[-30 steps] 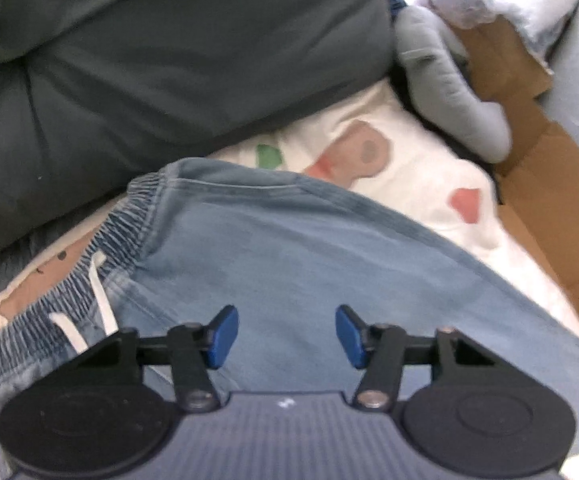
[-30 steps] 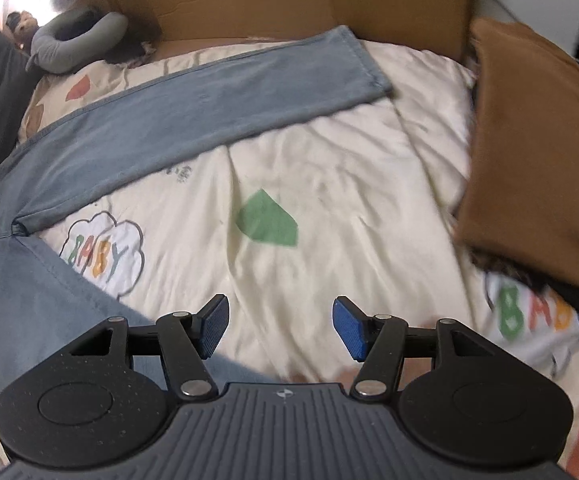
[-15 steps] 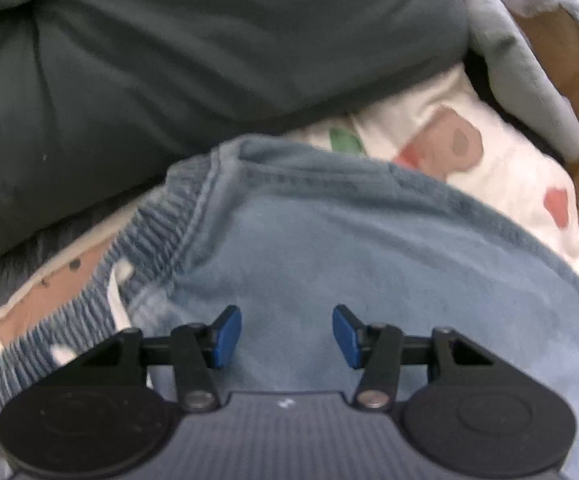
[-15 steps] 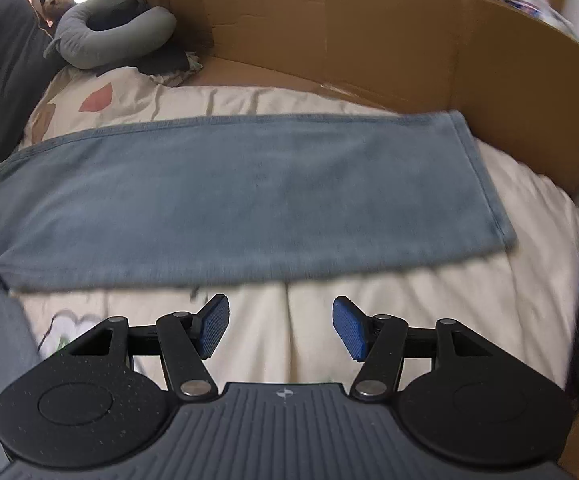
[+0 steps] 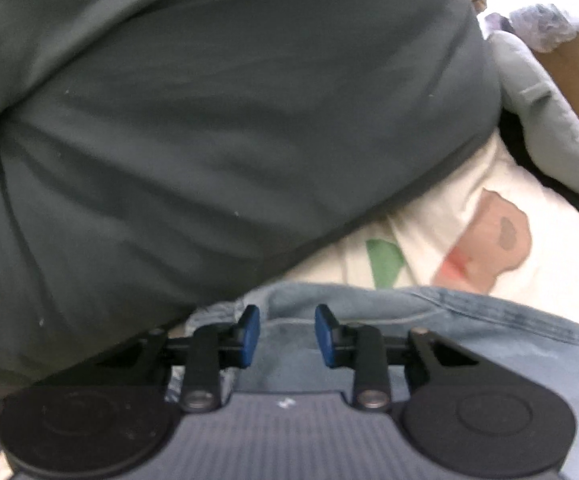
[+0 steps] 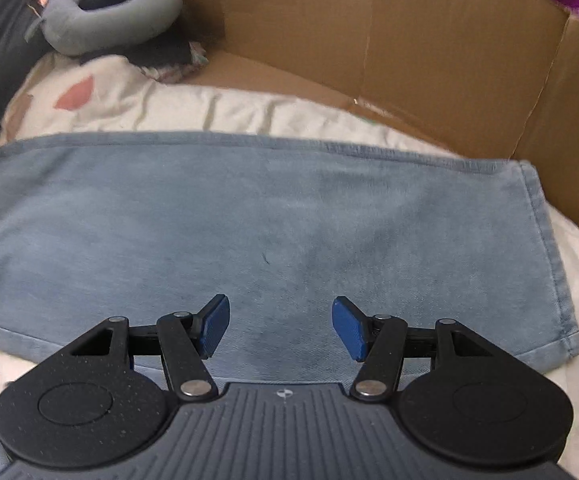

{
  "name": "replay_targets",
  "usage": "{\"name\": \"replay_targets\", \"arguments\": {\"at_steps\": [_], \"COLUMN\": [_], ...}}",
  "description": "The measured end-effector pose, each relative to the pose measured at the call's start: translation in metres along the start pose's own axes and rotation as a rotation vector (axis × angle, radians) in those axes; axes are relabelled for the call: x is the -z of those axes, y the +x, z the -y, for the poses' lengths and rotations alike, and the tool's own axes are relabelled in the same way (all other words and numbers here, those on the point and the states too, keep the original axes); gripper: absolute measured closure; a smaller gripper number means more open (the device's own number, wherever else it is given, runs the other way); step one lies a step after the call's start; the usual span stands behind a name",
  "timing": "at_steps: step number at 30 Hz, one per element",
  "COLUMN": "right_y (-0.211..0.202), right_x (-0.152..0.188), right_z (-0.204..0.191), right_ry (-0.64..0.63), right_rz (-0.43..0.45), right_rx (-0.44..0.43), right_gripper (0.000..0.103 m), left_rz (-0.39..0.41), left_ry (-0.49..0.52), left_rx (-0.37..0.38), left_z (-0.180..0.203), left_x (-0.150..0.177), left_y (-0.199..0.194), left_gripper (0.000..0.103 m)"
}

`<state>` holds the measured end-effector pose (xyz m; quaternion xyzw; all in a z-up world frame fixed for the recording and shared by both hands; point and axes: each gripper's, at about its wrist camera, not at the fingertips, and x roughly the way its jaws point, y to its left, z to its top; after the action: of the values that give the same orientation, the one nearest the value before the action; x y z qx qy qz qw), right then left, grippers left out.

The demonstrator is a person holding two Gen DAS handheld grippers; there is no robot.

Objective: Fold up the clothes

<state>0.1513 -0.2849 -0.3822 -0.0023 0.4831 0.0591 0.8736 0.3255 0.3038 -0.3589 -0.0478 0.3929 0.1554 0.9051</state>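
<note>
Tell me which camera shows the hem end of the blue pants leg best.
The right wrist view: the pants leg lies flat with its hem fully visible near the cardboard. The left wrist view shows only the waistband area, no hem.

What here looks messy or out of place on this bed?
Little stands out. The blue jeans lie fairly flat on the printed sheet, though their top edge bunches beside the dark grey bedding, where the left gripper is closing over it. Cardboard walls the bed's far side, which seems unusual.
</note>
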Motion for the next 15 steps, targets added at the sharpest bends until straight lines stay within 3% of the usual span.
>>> {"name": "replay_targets", "arguments": {"at_steps": [4, 9, 13, 15], "right_y": [0.015, 0.019, 0.019, 0.018], "right_x": [0.011, 0.02, 0.023, 0.023], "right_z": [0.005, 0.012, 0.012, 0.012], "right_ry": [0.01, 0.035, 0.025, 0.021], "right_rz": [-0.049, -0.056, -0.062, -0.066], "right_rx": [0.003, -0.007, -0.001, -0.002], "right_gripper": [0.04, 0.04, 0.04, 0.04], "left_rz": [0.003, -0.053, -0.128, -0.132], "left_ry": [0.019, -0.028, -0.046, -0.051], "left_rx": [0.006, 0.062, 0.079, 0.078], "left_z": [0.0, -0.004, -0.001, -0.002], "left_x": [-0.009, -0.011, 0.001, 0.005], "left_y": [0.014, 0.033, 0.044, 0.045], "left_gripper": [0.069, 0.071, 0.081, 0.081]}}
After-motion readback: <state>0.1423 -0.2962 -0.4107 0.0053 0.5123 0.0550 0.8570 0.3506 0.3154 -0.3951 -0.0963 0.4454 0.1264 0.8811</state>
